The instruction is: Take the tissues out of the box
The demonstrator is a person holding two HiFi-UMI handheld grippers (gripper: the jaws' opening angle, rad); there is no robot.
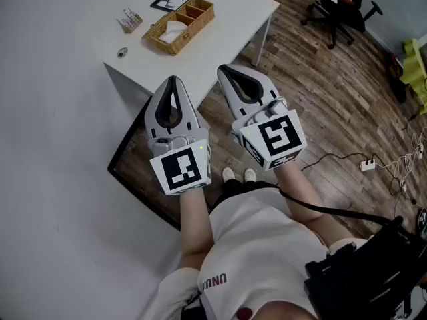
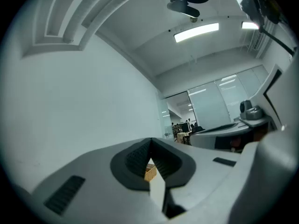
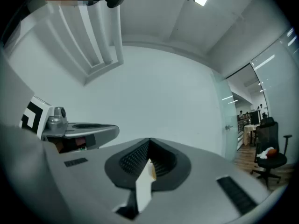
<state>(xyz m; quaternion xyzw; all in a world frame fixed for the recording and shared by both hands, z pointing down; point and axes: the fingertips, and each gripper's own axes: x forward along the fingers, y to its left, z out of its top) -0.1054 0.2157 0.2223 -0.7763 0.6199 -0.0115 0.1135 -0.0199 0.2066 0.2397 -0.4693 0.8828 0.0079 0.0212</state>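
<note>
On white table (image 1: 223, 29), basket (image 1: 197, 31), perhaps tissues (image 1: 175, 31), frame (image 1: 171, 1)

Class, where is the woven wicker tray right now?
In the head view, upper centre-left, the woven wicker tray sits on the white table, just below a black-framed picture, right of a small packet.

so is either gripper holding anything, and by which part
Nothing is held. The left gripper and the right gripper are both shut on nothing, short of the wicker box.
</note>
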